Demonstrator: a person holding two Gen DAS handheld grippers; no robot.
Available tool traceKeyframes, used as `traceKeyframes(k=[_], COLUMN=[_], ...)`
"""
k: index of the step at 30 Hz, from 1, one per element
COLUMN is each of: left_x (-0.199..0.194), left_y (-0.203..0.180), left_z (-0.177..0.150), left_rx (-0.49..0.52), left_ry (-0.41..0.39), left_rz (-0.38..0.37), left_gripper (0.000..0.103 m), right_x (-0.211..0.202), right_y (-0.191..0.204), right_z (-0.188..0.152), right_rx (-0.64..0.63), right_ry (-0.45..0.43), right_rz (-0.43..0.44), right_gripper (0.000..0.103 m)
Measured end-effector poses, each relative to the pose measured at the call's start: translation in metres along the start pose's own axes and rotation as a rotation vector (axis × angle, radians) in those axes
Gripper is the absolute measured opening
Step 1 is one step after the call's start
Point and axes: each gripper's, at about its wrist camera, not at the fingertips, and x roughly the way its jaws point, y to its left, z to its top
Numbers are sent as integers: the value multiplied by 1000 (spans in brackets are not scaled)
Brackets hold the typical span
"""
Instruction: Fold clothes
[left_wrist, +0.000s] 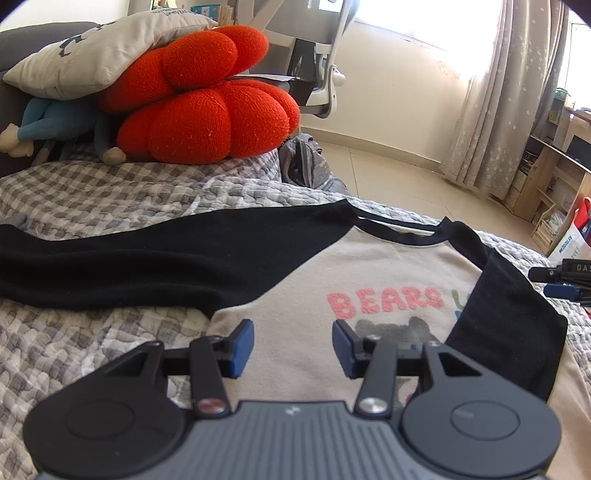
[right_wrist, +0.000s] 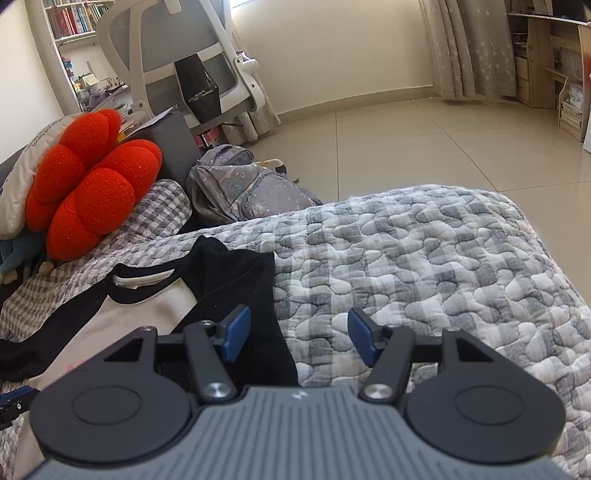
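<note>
Left wrist view: the left gripper (left_wrist: 293, 347) hovers over the cream body of a raglan shirt (left_wrist: 295, 288), its blue-padded jaws spread wide with nothing between them. The shirt lies flat on a grey checked quilt (left_wrist: 92, 199), pink "BEARS" lettering facing up. One black sleeve (left_wrist: 129, 266) stretches out straight to the left across the quilt; the other black sleeve (left_wrist: 506, 325) is folded in over the right side of the chest, covering part of the print. A red knitted cushion (left_wrist: 199, 107) sits at the far end of the bed under a grey pillow (left_wrist: 99, 48). The other gripper's tip shows at the right edge.

Right wrist view: the right gripper (right_wrist: 299, 339) has its jaws wide apart and empty, poised above the outer edge of the folded black sleeve (right_wrist: 236, 280), where the fabric meets bare quilt (right_wrist: 424, 258). The shirt's neckline (right_wrist: 144, 280) lies to the left. A grey backpack (right_wrist: 243, 188) rests on the tiled floor beside the bed.
</note>
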Motion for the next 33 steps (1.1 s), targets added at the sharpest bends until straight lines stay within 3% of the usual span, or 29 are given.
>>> traceKeyframes(k=[4,11,13,15,16,18,24,28,31,33], left_x=[5,7,6,6,6,5,4,0,-13,-24], left_y=[-4,-8,-8,-7,-7,-7,-5,-3,-4,-2], left_z=[-8,-13,-14,-15,-15,-16,-19,-18,-18,-20], left_rx=[21,48,46,44,43,41,34,40,83,104], left_ry=[3,-6,-10,-14,-16,-20,-33,-34,-49,-67], left_rz=[29,46,45,44,43,42,39,29,30,32], left_gripper=[49,51,51,51,51,52,52,52,53,58], right_x=[-2,-5,-5,-6,-6,-6,-10,-14,-24,-34], right_y=[-6,7,10,12,13,19,23,18,4,-3], right_z=[-13,-26,-29,-30,-29,-29,-32,-31,-26,-26], right_rx=[5,-142,-175,-184,-184,-202,-216,-202,-122,-95], right_ry=[-19,-36,-41,-35,-28,-27,-52,-62,-62,-67], right_rz=[22,-34,-41,-19,-8,-20,-50,-9,20,-3], right_gripper=[63,61,51,25,17,10,7,9,17,37])
